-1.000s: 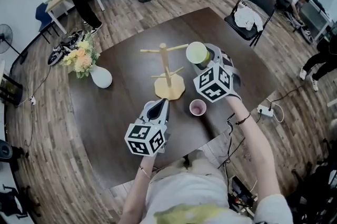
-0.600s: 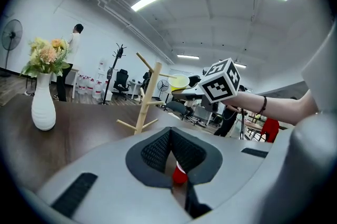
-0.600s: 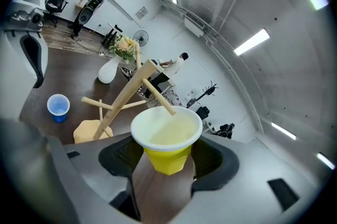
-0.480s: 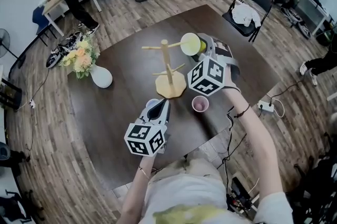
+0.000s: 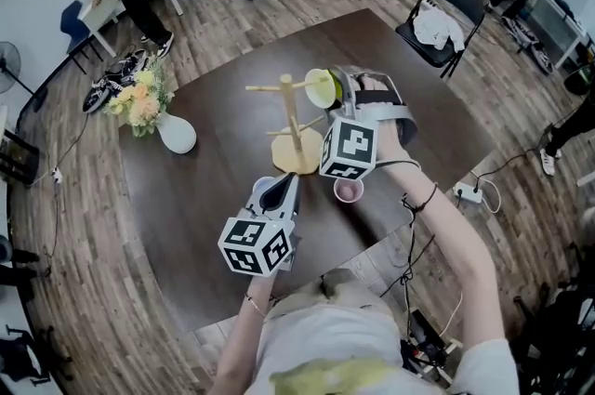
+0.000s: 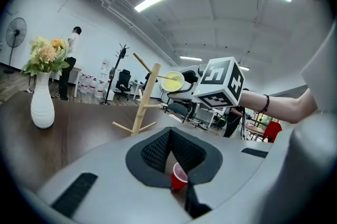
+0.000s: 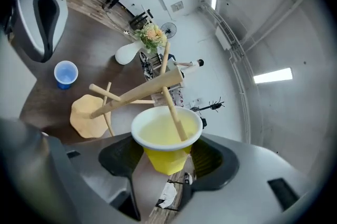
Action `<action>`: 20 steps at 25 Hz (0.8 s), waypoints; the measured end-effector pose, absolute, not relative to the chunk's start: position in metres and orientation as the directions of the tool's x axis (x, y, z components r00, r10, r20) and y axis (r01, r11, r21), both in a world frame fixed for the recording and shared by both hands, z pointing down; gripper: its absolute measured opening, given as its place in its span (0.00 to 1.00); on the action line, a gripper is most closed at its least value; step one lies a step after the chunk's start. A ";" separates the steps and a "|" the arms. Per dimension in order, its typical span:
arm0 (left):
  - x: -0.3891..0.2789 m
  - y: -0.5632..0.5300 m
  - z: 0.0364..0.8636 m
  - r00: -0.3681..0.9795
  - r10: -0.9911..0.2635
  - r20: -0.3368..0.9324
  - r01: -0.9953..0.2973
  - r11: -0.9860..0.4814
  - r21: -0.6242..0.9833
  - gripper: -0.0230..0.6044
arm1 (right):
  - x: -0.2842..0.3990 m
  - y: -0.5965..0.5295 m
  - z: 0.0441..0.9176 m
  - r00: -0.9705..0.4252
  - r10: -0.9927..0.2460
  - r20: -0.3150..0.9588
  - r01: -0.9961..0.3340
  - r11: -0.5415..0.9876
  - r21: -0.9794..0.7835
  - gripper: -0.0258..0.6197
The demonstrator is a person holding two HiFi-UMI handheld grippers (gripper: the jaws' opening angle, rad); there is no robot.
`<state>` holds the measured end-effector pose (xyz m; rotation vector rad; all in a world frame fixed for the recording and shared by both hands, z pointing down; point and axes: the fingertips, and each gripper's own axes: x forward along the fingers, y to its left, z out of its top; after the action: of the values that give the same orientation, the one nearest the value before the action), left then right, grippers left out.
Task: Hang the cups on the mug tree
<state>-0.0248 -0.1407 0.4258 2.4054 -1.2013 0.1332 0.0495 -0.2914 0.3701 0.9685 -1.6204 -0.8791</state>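
Holding our yellow cup [image 7: 164, 136] on a peg [image 7: 175, 115] of the mug tree [image 7: 134, 94]
We clamp it in the right gripper [image 7: 166, 159], peg tip inside; left gripper [image 6: 169, 137] jaws together over open surface [image 5: 204, 198].

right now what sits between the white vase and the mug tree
Nothing: the stretch of dark table between the white vase and the mug tree is bare, as the head view shows.
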 end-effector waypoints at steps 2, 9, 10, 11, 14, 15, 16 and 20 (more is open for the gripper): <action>-0.023 -0.141 0.426 0.616 -0.736 0.279 -0.780 -0.520 0.348 0.06 | 0.044 -0.291 0.370 -0.164 -0.911 0.377 -0.133 0.399 0.907 0.48; -0.021 -0.143 0.425 0.611 -0.740 0.281 -0.783 -0.513 0.351 0.06 | 0.036 -0.292 0.367 -0.146 -0.932 0.332 -0.015 0.338 0.941 0.48; -0.021 -0.143 0.425 0.609 -0.741 0.283 -0.784 -0.512 0.351 0.06 | 0.035 -0.291 0.366 -0.146 -0.934 0.326 -0.003 0.330 0.944 0.48; -0.021 -0.143 0.426 0.608 -0.742 0.283 -0.785 -0.510 0.351 0.06 | 0.035 -0.291 0.366 -0.146 -0.936 0.321 0.008 0.323 0.946 0.48; -0.022 -0.144 0.427 0.605 -0.743 0.286 -0.787 -0.505 0.354 0.06 | 0.033 -0.292 0.367 -0.145 -0.940 0.308 0.031 0.307 0.951 0.49; -0.022 -0.145 0.427 0.604 -0.743 0.287 -0.788 -0.504 0.355 0.06 | 0.032 -0.292 0.367 -0.146 -0.940 0.310 0.031 0.308 0.951 0.49; -0.022 -0.145 0.428 0.603 -0.744 0.288 -0.788 -0.502 0.355 0.06 | 0.031 -0.291 0.368 -0.149 -0.937 0.316 0.027 0.315 0.949 0.49; -0.022 -0.145 0.428 0.601 -0.745 0.289 -0.790 -0.497 0.359 0.06 | 0.026 -0.292 0.362 -0.147 -0.949 0.278 0.055 0.272 0.961 0.49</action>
<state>-0.0221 -0.1448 0.4282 2.3739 -1.2209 0.1314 0.0264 -0.2922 0.3624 0.8982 -1.4140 -1.1227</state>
